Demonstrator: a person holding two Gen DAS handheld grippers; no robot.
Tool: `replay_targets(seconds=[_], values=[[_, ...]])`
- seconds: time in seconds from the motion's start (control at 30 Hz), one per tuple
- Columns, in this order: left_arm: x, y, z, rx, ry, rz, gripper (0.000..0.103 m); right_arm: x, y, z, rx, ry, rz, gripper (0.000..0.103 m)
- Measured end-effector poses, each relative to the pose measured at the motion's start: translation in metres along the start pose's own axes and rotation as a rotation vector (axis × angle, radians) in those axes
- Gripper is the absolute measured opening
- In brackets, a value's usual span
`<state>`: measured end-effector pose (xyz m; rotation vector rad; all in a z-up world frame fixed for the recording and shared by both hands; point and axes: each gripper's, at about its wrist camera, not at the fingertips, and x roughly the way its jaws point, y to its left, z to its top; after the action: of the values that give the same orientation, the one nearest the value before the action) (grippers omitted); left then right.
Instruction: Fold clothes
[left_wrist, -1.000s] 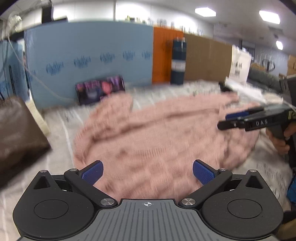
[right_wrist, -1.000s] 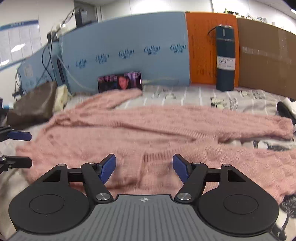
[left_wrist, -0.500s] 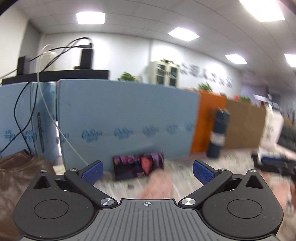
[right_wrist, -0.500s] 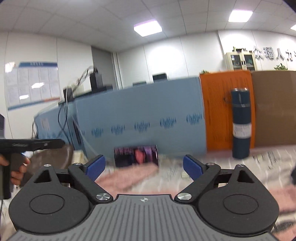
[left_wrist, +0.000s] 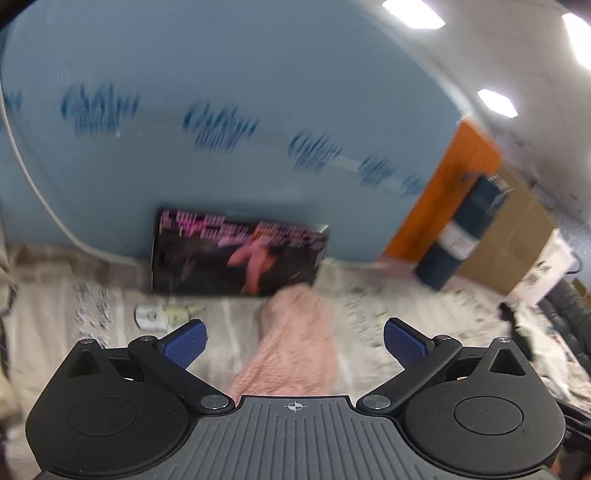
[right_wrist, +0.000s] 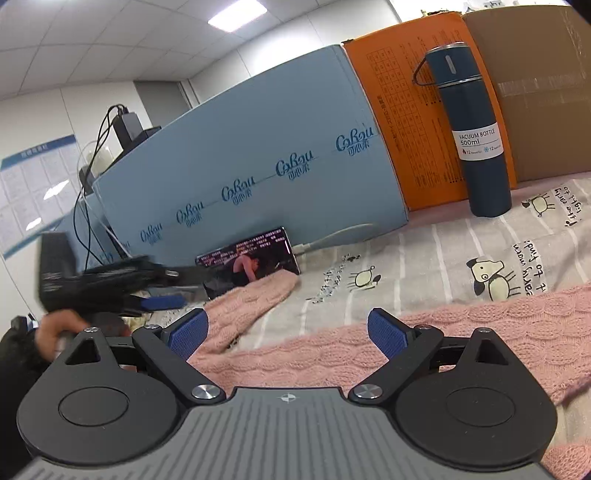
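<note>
A pink knitted sweater lies spread on the printed sheet. One sleeve runs away from my left gripper toward a phone; the same sleeve shows in the right wrist view. My left gripper is open and empty, hovering over that sleeve's end. My right gripper is open and empty above the sweater's body. The left gripper also shows, blurred, at the left of the right wrist view.
A phone with a lit screen leans on the blue foam board. A dark blue vacuum bottle stands before an orange panel and cardboard. A small white object lies by the phone.
Both grippers swung up toward the ceiling, then tilted back down. The left one has come close to the sleeve end by the phone. Both stay open.
</note>
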<state>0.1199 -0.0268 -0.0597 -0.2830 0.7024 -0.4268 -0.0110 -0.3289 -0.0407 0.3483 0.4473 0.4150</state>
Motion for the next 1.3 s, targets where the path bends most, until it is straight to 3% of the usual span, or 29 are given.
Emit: replay_targets(seconds=[0.17,0.27,0.3,0.33,0.43,0.7,0.87,0.97,1.2,1.3], values=[[0.021,-0.004,-0.005,0.022,0.054,-0.021,0.086,0.003,-0.001,-0.003,-0.001,0.008,0.011,0.094],[0.023,-0.007,-0.011,0.058,0.059,-0.024,0.052,0.007,-0.003,-0.005,0.006,0.028,0.001,0.094],[0.023,-0.008,-0.012,0.073,0.066,-0.028,0.032,0.009,-0.004,-0.005,0.008,0.036,-0.004,0.094],[0.022,-0.009,-0.014,0.084,0.069,-0.033,0.019,0.011,-0.004,-0.006,0.009,0.044,-0.011,0.094],[0.009,-0.013,-0.016,0.116,0.026,-0.064,0.013,0.013,-0.006,-0.008,0.016,0.058,-0.016,0.094],[-0.054,-0.053,-0.041,0.322,-0.086,-0.199,0.013,0.013,-0.012,-0.007,0.074,0.076,0.035,0.094],[-0.071,-0.073,-0.069,0.485,-0.041,-0.224,0.015,0.012,-0.016,-0.007,0.137,0.085,0.097,0.094],[-0.074,-0.074,-0.08,0.517,-0.016,-0.221,0.022,0.012,-0.017,-0.007,0.164,0.094,0.12,0.094],[-0.087,-0.075,-0.095,0.562,-0.008,-0.29,0.061,0.013,-0.019,-0.009,0.203,0.107,0.151,0.094],[-0.089,-0.081,-0.102,0.626,0.003,-0.273,0.065,0.013,-0.018,-0.009,0.208,0.111,0.157,0.094]])
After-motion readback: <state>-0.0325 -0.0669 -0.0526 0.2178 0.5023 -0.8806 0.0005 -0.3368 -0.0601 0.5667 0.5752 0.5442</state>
